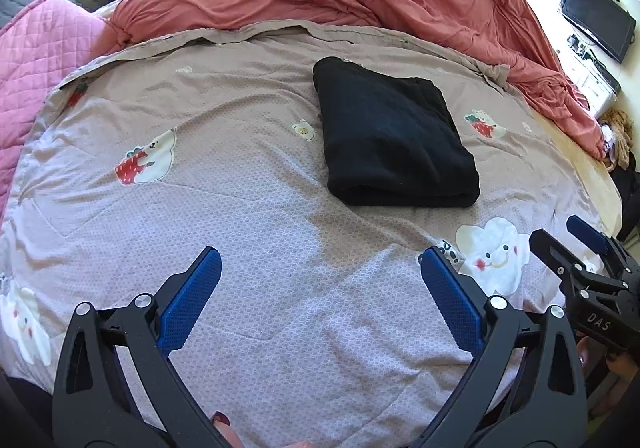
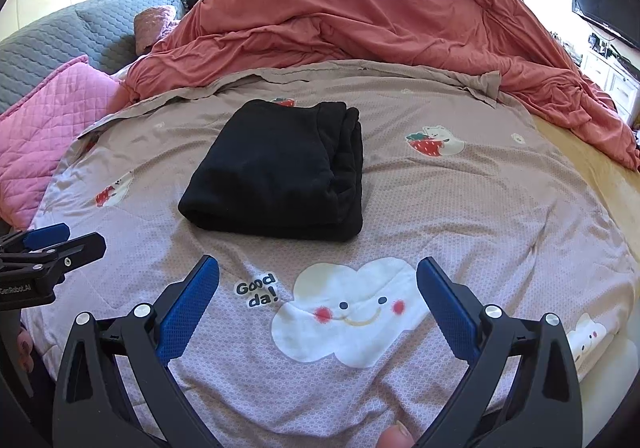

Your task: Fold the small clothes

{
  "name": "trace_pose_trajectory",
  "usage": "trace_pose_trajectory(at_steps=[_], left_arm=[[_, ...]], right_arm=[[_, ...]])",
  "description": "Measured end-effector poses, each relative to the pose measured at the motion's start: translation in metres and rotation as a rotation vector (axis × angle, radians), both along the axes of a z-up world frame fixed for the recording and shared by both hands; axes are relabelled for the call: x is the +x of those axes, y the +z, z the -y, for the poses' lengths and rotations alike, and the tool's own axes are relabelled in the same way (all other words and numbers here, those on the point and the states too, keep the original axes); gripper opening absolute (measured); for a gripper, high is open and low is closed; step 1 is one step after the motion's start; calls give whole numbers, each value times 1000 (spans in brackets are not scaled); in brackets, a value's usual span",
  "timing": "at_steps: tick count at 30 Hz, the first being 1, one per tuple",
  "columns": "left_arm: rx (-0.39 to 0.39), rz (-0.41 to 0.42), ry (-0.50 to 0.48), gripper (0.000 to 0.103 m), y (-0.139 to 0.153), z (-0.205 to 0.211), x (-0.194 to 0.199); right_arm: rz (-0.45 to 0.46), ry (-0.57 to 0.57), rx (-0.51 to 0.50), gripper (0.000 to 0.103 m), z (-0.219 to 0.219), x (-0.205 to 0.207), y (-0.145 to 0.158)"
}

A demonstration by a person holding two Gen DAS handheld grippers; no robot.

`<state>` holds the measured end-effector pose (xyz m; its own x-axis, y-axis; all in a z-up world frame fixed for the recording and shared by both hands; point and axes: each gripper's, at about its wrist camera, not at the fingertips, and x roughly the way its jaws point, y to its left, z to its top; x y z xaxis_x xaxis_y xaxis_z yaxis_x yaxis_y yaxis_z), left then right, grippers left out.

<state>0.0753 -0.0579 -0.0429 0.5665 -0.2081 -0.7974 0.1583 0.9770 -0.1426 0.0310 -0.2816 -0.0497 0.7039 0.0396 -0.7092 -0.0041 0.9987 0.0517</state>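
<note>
A black garment (image 1: 394, 136) lies folded into a thick rectangle on the mauve cartoon-print blanket (image 1: 248, 176); it also shows in the right wrist view (image 2: 280, 172). My left gripper (image 1: 320, 264) is open and empty, held above the blanket well short of the garment. My right gripper (image 2: 318, 272) is open and empty, above the white cloud print, just short of the garment's near edge. The right gripper shows at the right edge of the left wrist view (image 1: 560, 240), and the left gripper shows at the left edge of the right wrist view (image 2: 64, 238).
A bunched salmon duvet (image 2: 380, 16) lies behind the blanket. A pink quilted pillow (image 2: 52, 128) and grey quilted headboard (image 2: 80, 32) are at the left. A dark monitor (image 2: 604, 4) and white drawers (image 2: 612, 76) stand at the right.
</note>
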Motion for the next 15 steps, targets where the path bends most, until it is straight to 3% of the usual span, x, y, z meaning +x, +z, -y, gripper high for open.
trace_pose_trajectory(at_steps=[15], left_arm=[[22,-4,-3,94,1,6,-2]], right_arm=[[-18,-14,12,99,9,5,-3]])
